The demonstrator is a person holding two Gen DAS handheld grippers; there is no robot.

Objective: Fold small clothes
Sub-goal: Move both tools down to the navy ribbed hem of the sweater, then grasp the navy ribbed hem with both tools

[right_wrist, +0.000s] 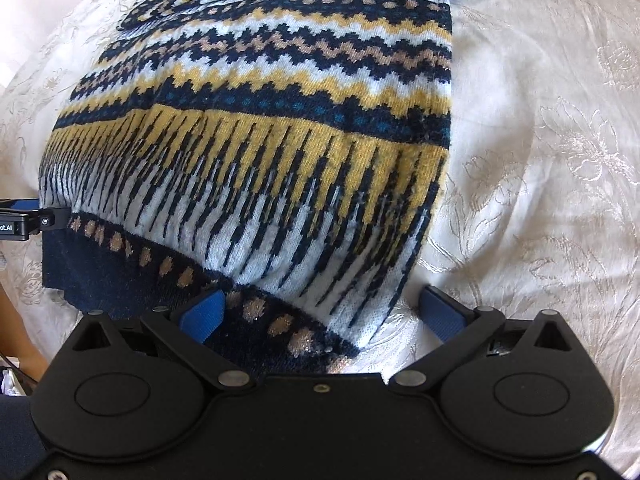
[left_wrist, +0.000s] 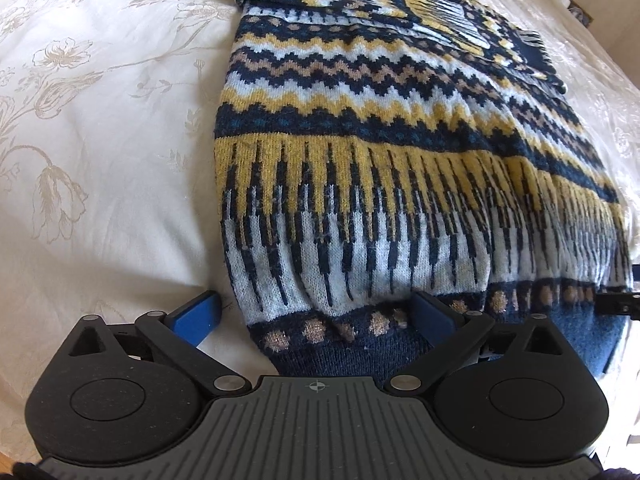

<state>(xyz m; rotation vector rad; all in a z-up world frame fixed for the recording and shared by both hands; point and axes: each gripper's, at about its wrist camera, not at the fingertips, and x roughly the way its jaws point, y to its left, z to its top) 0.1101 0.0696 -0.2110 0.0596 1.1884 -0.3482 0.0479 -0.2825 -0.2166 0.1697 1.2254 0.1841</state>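
the patterned sweater (left_wrist: pixel 360 152) lies flat on the bed (left_wrist: pixel 100 140), sleeves folded in at its far end. our left tongs (left_wrist: pixel 316 312) and right tongs (right_wrist: pixel 324 312) stand wide at the near hem (left_wrist: pixel 320 344), one straddling each corner. we judge it best to pinch both corners evenly, lift together and carry the hem straight toward the collar, keeping the edges aligned

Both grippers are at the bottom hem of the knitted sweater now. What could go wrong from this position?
1. Both the left gripper and the right gripper are open around the navy ribbed hem of the navy, yellow and white patterned knit sweater; closing may pinch only the top layer.
2. They might also catch the cream floral bedspread.
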